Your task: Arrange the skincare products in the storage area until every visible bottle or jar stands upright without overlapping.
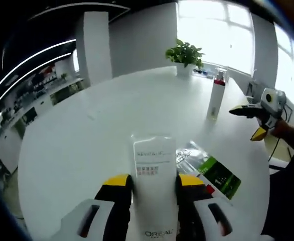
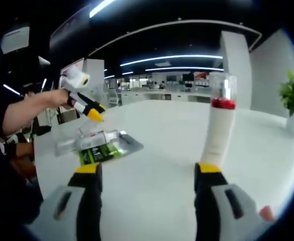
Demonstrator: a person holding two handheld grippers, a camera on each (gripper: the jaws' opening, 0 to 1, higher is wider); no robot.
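So the left gripper [image 1: 154, 193] has its jaws pinched on a white L'Oreal tube [image 1: 154, 188] above the white table [image 1: 87, 145]. The right gripper [image 2: 149, 183] is spread wide, its right jaw just beside, maybe touching, the upright red-collared bottle [image 2: 219, 130]. A clear green-label pack [image 2: 99, 145] lies flat nearby

in the left gripper view, the tube [image 1: 154, 186] sits between the left claw's [image 1: 154, 187] jaws at 6 o'clock, over the bench [image 1: 87, 135]. the flat packet [image 1: 209, 168] lies on the bench just beside it, toward 4 o'clock. the bottle [image 1: 216, 98] stands upright at 2 o'clock, well apart from both. the potted plant [image 1: 185, 56] stands behind it at 1 o'clock. the right claw [image 1: 250, 120] hangs at 3 o'clock, beside the bottle.
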